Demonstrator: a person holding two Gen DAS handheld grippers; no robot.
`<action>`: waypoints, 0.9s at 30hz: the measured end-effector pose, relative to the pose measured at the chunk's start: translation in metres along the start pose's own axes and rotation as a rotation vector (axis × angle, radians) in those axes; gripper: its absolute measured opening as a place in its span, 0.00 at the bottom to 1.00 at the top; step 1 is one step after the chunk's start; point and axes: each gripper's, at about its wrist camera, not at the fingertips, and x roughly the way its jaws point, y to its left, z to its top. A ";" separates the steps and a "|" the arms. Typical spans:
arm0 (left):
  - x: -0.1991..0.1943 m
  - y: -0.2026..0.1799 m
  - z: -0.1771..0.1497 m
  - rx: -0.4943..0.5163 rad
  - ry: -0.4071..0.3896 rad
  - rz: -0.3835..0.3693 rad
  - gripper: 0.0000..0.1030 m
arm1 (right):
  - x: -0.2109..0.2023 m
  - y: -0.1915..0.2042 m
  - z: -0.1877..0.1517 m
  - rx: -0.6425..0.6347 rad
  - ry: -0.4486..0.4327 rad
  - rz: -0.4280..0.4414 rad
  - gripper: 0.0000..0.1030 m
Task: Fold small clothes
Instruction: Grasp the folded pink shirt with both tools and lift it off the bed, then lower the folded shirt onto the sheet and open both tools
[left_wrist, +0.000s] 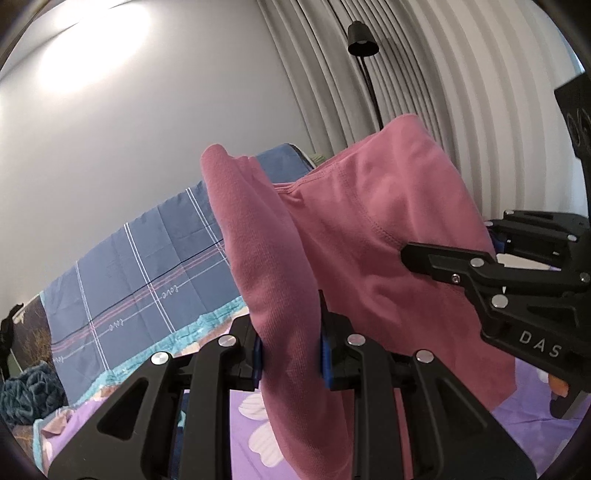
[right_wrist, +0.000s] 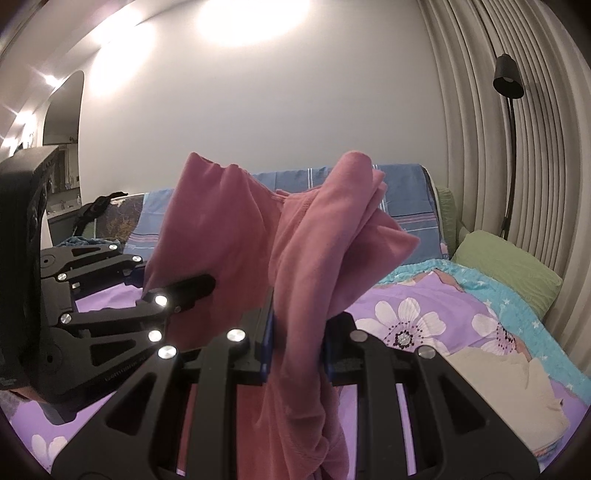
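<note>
Bed (right_wrist: 436, 295): purple floral cover, spread below both tongs.
Pink garment (left_wrist: 369, 229): lifted clear of the bed, slung between the two tongs, bunched and creased, no tidy fold visible.
Left gripper (left_wrist: 290, 354): blue pads clamped on one gathered end of the garment.
Right gripper (right_wrist: 295, 350): clamped likewise on the other end.
Cream cloth (right_wrist: 509, 387): lies on the bed, right of the right gripper.
Progress: early by my judgement; spreading, folding and setting down remain.

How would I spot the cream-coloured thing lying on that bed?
Find the bed with the purple flowered cover. Near its front right corner, below the green pillow, lies a pale cream cloth. It is the only plain, light piece there; the pink garment hangs held in both grippers.
</note>
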 end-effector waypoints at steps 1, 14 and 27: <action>0.003 0.001 0.001 0.000 0.003 0.002 0.23 | 0.005 -0.001 0.002 -0.001 0.005 -0.001 0.20; 0.073 0.027 0.005 -0.035 0.076 0.056 0.23 | 0.085 -0.016 0.017 0.029 0.073 -0.009 0.20; 0.158 0.042 -0.027 -0.027 0.243 0.204 0.35 | 0.183 -0.029 -0.014 0.079 0.216 -0.035 0.20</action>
